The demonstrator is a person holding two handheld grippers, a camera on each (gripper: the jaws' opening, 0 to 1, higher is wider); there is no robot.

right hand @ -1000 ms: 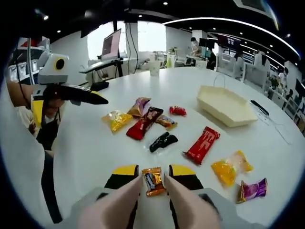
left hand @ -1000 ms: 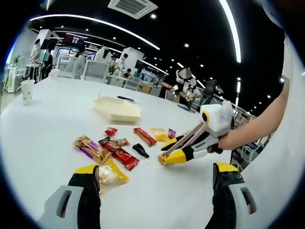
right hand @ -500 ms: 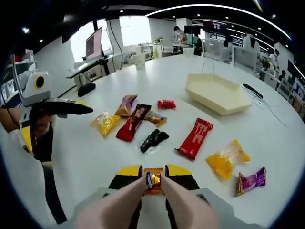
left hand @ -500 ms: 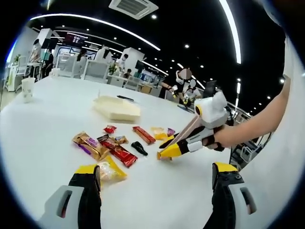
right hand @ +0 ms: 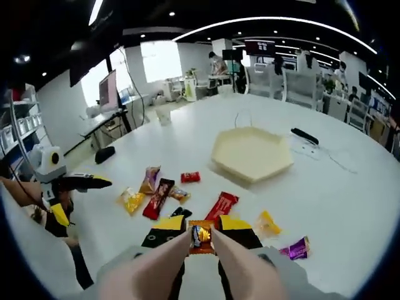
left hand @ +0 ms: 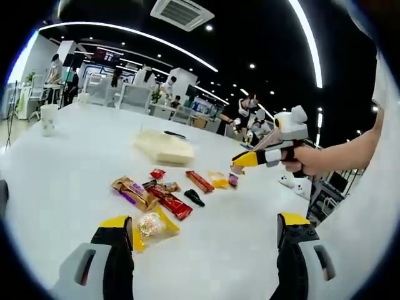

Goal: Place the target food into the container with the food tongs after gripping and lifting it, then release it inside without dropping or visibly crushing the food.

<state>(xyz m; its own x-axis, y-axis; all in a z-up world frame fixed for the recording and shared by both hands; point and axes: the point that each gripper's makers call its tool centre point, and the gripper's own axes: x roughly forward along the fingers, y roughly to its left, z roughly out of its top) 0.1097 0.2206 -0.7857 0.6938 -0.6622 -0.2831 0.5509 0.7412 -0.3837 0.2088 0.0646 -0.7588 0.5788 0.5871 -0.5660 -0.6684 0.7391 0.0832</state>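
The right gripper [right hand: 200, 236] has its tong-tipped fingers [right hand: 167, 232] clamped on the orange-wrapped candy [right hand: 200, 236], which now hangs above the tabletop [right hand: 350, 206]; one second ago the same candy lay on the surface between those fingers, so the grip and lift are judged complete; the wrapper shows no visible crushing. The hexagonal cream container [right hand: 252, 153] sits ahead of the held candy, well apart from it, and has come more squarely under the right gripper view than it was half a second ago, which suggests the carry toward it has begun; transfer and release inside remain to be done. Between candy and container lie the red bar [right hand: 219, 205], a small red sweet [right hand: 190, 177] and, nearer the candy, a black packet [right hand: 182, 212]; a purple wrapper [right hand: 295, 248] lies to the candy's right. The left gripper [left hand: 206, 240] rests low over the tabletop with its fingers apart and empty, a yellow packet [left hand: 152, 225] just beside its left finger; in its view the right gripper [left hand: 245, 160] is raised clear of the snacks, above where it stood earlier.
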